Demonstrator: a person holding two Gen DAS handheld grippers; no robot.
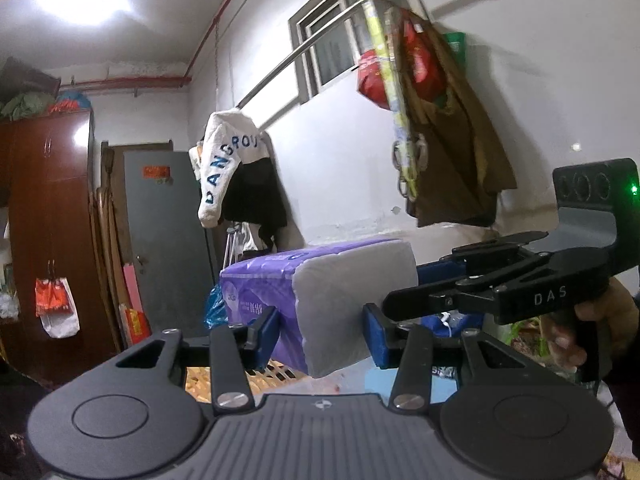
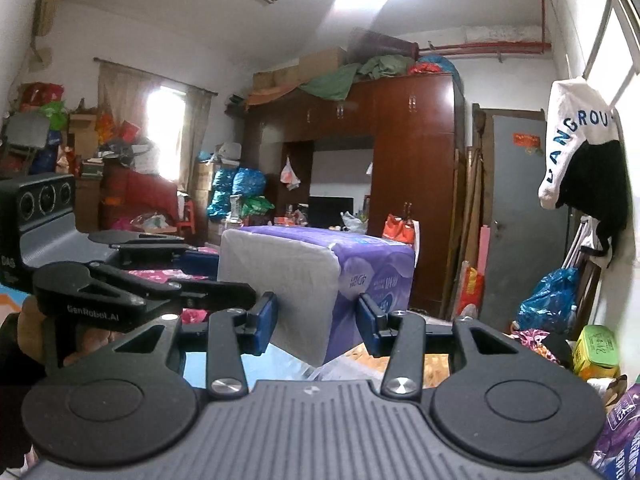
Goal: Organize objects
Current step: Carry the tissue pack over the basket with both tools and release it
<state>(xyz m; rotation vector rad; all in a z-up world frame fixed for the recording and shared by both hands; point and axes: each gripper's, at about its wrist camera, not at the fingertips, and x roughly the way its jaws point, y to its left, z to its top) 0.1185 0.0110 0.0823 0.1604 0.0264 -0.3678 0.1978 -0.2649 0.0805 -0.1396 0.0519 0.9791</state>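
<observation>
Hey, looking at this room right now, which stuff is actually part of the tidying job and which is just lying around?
In the job:
purple tissue pack
left claw
right claw

Just lying about:
white hoodie
brown wardrobe
grey door
blue bag

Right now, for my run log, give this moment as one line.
task: organize objects | held: purple tissue pack, lifted | left tongs: shut on pack | right tongs: shut on pack

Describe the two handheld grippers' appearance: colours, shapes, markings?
Both are matte black linkage frames with blue finger pads, round discs and a ribbed grey base. The right gripper reads "DAS" and shows a green light; the left gripper reads "GenRobot.AI".
</observation>
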